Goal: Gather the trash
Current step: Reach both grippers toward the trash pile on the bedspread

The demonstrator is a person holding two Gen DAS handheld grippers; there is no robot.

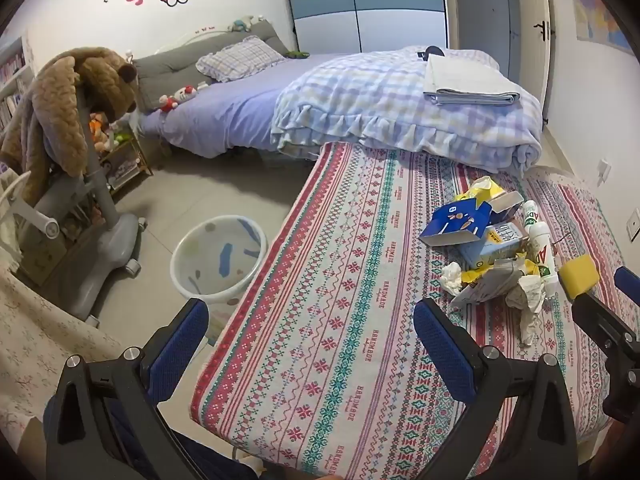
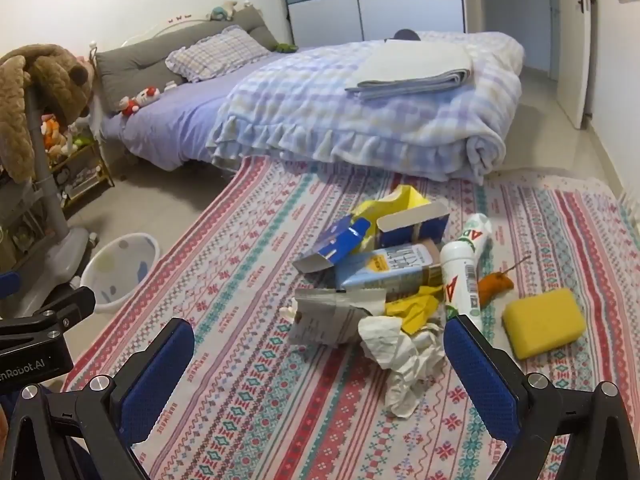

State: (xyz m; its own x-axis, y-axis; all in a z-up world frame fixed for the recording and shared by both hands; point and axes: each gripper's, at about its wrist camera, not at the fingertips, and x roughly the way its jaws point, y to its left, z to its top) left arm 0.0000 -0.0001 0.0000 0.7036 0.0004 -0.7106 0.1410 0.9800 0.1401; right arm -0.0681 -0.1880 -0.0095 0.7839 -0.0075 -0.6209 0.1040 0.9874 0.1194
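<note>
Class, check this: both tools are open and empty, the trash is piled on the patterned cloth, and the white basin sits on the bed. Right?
Not quite. The white basin sits on the floor beside the patterned cloth, as the left wrist view shows. The rest holds.

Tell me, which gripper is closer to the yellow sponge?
Right. The right gripper hovers open beside the trash pile, with the sponge just past its right finger. The left gripper is open farther left, near the table's edge.
</note>
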